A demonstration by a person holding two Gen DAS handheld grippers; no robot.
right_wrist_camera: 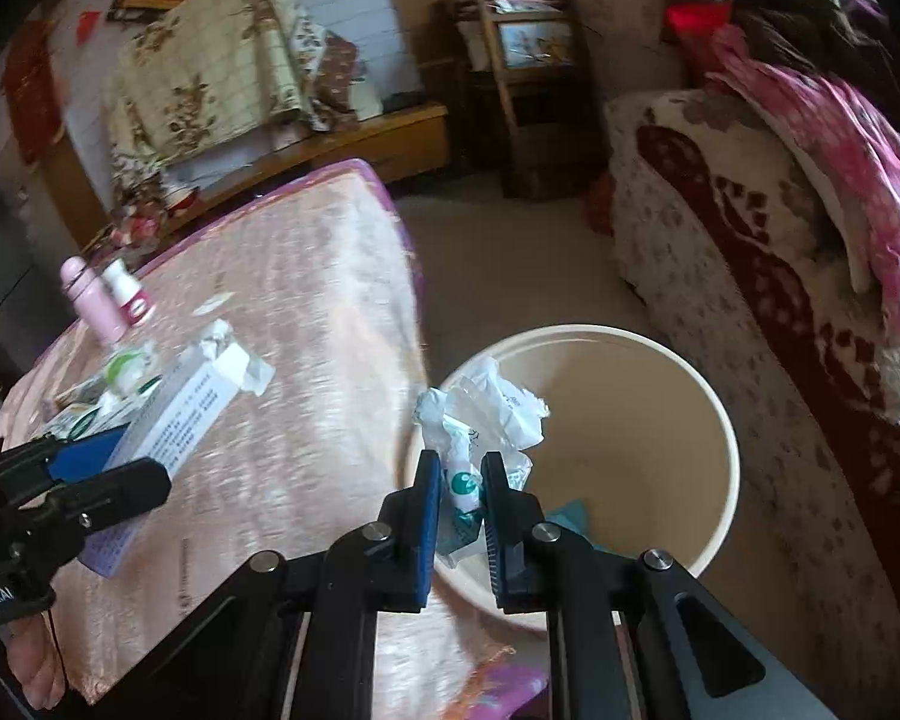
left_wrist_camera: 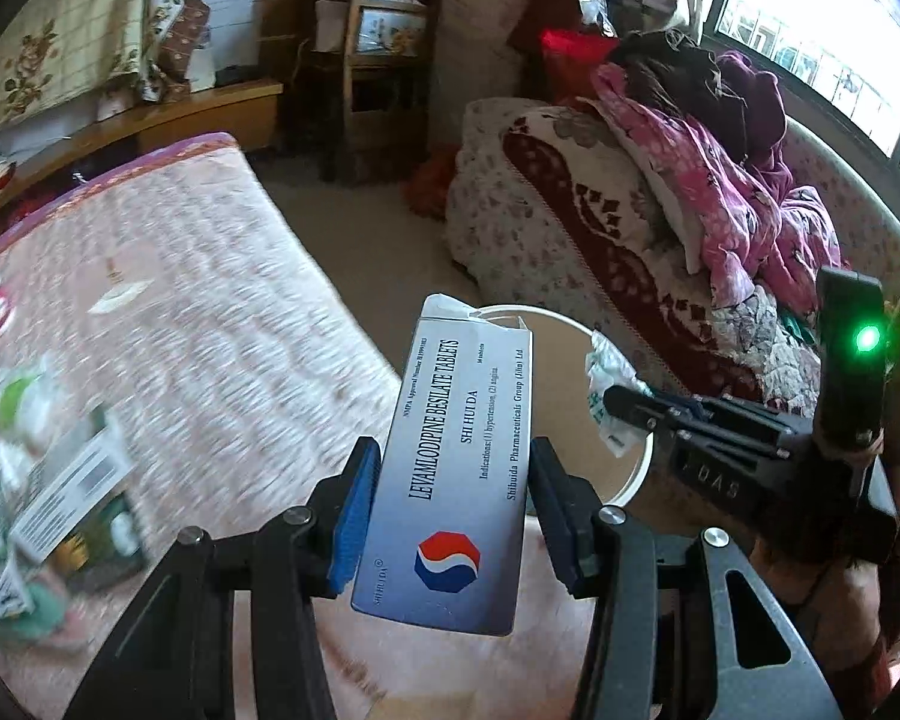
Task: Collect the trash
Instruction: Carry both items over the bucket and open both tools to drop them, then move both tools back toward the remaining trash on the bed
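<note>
My left gripper (left_wrist_camera: 450,468) is shut on a pale tablet box (left_wrist_camera: 450,480) with a red and blue logo, held over the table's edge beside the cream bucket (left_wrist_camera: 624,480). The same left gripper (right_wrist_camera: 120,468) and box (right_wrist_camera: 180,414) show at the left of the right wrist view. My right gripper (right_wrist_camera: 459,480) is shut on a crumpled white and green wrapper (right_wrist_camera: 486,414), held above the near-left rim of the bucket (right_wrist_camera: 720,432). In the left wrist view the right gripper (left_wrist_camera: 624,399) reaches in from the right with that wrapper (left_wrist_camera: 609,372).
More wrappers and boxes (left_wrist_camera: 60,468) lie on the pink-covered table (left_wrist_camera: 210,312). A pink bottle (right_wrist_camera: 90,300) and a small white bottle (right_wrist_camera: 129,291) stand there. A sofa with piled bedding (left_wrist_camera: 690,228) runs along the right. Bare floor (right_wrist_camera: 510,264) lies between table and sofa.
</note>
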